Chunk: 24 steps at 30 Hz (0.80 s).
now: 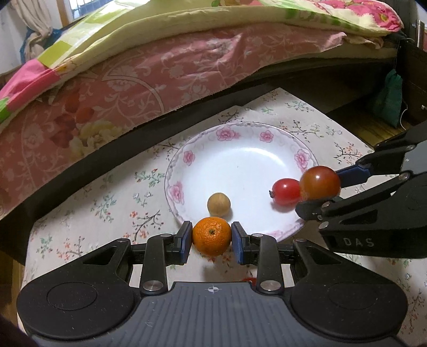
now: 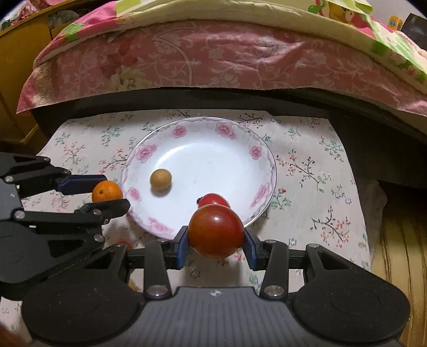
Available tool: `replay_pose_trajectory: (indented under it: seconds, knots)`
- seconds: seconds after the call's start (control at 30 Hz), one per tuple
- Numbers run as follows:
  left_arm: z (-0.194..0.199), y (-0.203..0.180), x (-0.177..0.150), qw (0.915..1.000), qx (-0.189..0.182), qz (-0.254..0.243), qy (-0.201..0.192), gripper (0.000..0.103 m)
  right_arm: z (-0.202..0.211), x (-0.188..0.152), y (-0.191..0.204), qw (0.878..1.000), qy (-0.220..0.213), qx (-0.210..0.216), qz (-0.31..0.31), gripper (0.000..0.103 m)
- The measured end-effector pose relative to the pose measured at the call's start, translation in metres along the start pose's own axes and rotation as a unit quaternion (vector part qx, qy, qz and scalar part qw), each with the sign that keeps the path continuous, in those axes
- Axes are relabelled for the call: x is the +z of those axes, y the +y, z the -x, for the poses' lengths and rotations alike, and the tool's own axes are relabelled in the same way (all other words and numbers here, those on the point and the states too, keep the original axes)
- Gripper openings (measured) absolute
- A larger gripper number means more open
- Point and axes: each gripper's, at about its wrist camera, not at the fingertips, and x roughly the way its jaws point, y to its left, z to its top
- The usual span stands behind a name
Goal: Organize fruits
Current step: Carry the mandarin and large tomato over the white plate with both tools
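Left gripper (image 1: 212,239) jaws are clenched on an orange (image 1: 212,236) at the near rim of the plate (image 1: 240,128). Right gripper (image 2: 216,241) grips a tomato (image 2: 216,231) already above that rim, so it is judged nearer to release. The plate lies directly ahead of both.

A low counter (image 2: 307,149) under a pale cloth printed with small flowering twigs stands close against a bed (image 2: 213,66) — its dark frame runs along the counter's far edge. A pink floral sheet (image 1: 138,88) hangs over the side, with a yellow-green quilt (image 1: 165,21) piled above. Wooden furniture (image 2: 16,53) stands at the left; a curtained window (image 1: 40,16) shows beyond the bed.
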Motion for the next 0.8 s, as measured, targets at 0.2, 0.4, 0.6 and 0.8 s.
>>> replay_pose_trajectory:
  seconds: [0.2, 0.4, 0.6, 0.8]
  knots:
    - [-0.011, -0.004, 0.002, 1.0000, -0.002, -0.005, 0.005, 0.040, -0.007, 0.007, 0.000, 1.000, -0.010, -0.004, 0.013, 0.042]
    - [-0.019, -0.002, 0.007, 0.9999, -0.008, -0.003, 0.010, 0.040, -0.013, 0.014, -0.003, 1.000, -0.014, -0.007, 0.015, 0.042]
    - [-0.025, -0.002, 0.009, 0.9998, -0.012, -0.004, 0.016, 0.041, -0.017, 0.023, -0.006, 1.000, -0.012, -0.006, 0.016, 0.042]
    - [-0.029, -0.001, 0.012, 0.9998, -0.011, -0.004, 0.017, 0.043, -0.021, 0.031, -0.006, 1.000, -0.023, -0.006, 0.012, 0.042]
